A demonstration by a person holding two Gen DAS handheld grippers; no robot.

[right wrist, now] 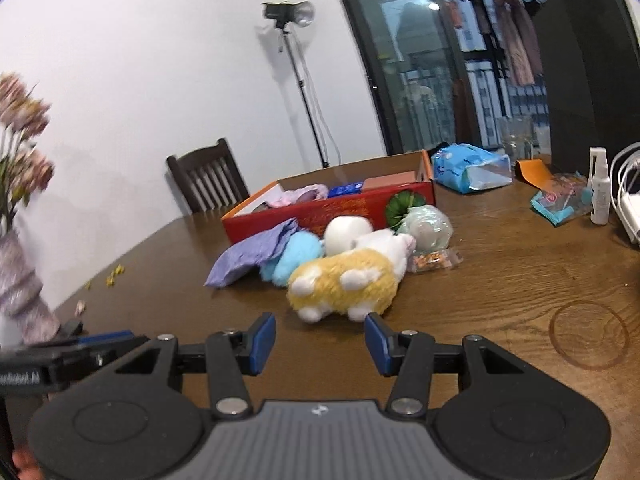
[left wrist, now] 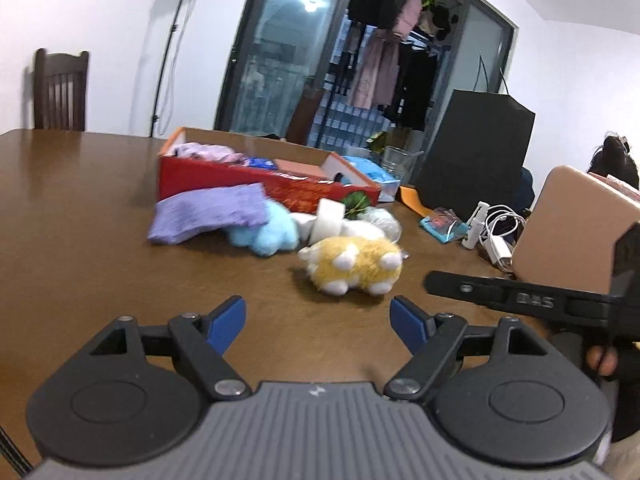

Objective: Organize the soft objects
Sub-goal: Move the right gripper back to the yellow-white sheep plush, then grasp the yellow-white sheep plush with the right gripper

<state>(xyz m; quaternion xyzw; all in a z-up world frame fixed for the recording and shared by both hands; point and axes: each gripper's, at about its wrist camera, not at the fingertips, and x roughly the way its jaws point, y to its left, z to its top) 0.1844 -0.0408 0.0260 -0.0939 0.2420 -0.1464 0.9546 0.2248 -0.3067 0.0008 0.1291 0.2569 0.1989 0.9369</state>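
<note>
**Both tongs spread wide before a pile of soft things**

Left wrist view. The left tongs [left wrist: 318,322] stand wide and empty above the brown table [left wrist: 80,208]. At 12 o'clock from them, just beyond the blue pads, lies the yellow plush toy [left wrist: 352,266] on its side. Behind it, toward 11 o'clock, a blue plush toy [left wrist: 266,232] rests partly under a purple cloth [left wrist: 208,218], with a white roll [left wrist: 329,218] between the two toys. The red box [left wrist: 272,178] stands behind the pile, open, with soft items inside. At 3 o'clock part of the other tool crosses the edge.

Right wrist view. The right tongs [right wrist: 320,344] are likewise wide and hold nothing. The yellow plush toy [right wrist: 344,282] lies at 12 o'clock, near the right pad. A white plush toy [right wrist: 390,246] touches it behind. A wooden chair [right wrist: 208,182] stands at 11 o'clock beyond the table.
</note>
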